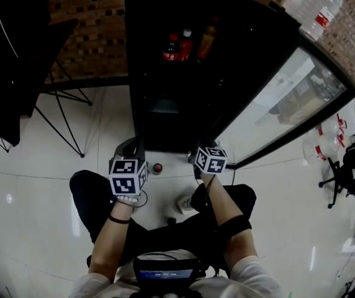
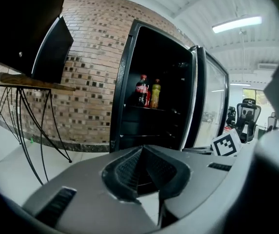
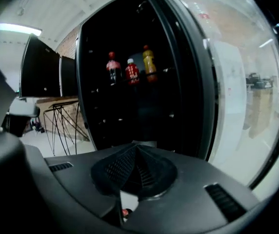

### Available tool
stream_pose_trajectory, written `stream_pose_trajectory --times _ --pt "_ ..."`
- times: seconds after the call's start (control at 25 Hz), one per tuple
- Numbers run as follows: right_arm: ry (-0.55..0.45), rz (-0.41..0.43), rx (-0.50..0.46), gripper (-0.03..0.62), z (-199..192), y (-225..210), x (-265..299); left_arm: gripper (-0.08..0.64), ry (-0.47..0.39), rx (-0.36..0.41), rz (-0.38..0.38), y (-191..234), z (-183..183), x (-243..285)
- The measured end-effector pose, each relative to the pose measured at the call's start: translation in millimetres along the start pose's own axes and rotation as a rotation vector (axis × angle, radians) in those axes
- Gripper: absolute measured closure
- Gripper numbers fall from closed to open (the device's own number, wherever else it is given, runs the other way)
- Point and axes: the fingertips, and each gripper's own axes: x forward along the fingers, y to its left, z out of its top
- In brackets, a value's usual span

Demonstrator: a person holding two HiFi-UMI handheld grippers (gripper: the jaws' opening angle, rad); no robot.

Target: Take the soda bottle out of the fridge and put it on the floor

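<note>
The black fridge [image 1: 165,104] stands open in front of me. On its shelf stand a dark cola bottle [image 1: 171,47] with a red cap, a red bottle [image 1: 185,45] and a yellow one [image 1: 206,41]. The left gripper view shows the cola bottle [image 2: 141,89] and the yellow bottle [image 2: 155,93]; the right gripper view shows the cola bottle [image 3: 113,68], the red bottle [image 3: 131,72] and the yellow bottle [image 3: 149,62]. A red-capped bottle [image 1: 157,167] stands on the floor between my grippers. My left gripper [image 2: 140,150] [image 1: 134,146] and right gripper [image 3: 136,147] [image 1: 202,149] are both shut and empty, well short of the shelf.
The fridge's glass door [image 1: 283,104] hangs open to the right. A black table on thin wire legs [image 1: 59,110] stands at the left against a brick wall [image 1: 90,30]. Water jugs [image 1: 311,2] and an office chair [image 1: 345,166] are on the right. A pale thing [image 1: 185,205] lies by the person's knees.
</note>
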Motion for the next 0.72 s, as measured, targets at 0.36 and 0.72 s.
stream_pose_trajectory --times 0.36,0.72 --pt "-0.168 -0.013 0.099 0.575 112.2 1.8 -87.5 0.558 -0.046 0.041 -0.02 -17.8 28.5 -10.9" --pt "-0.213 0.044 -0.01 0.577 142.9 11.9 -144.3 0.558 -0.048 0.051 -0.037 -28.1 32.9 -13.2"
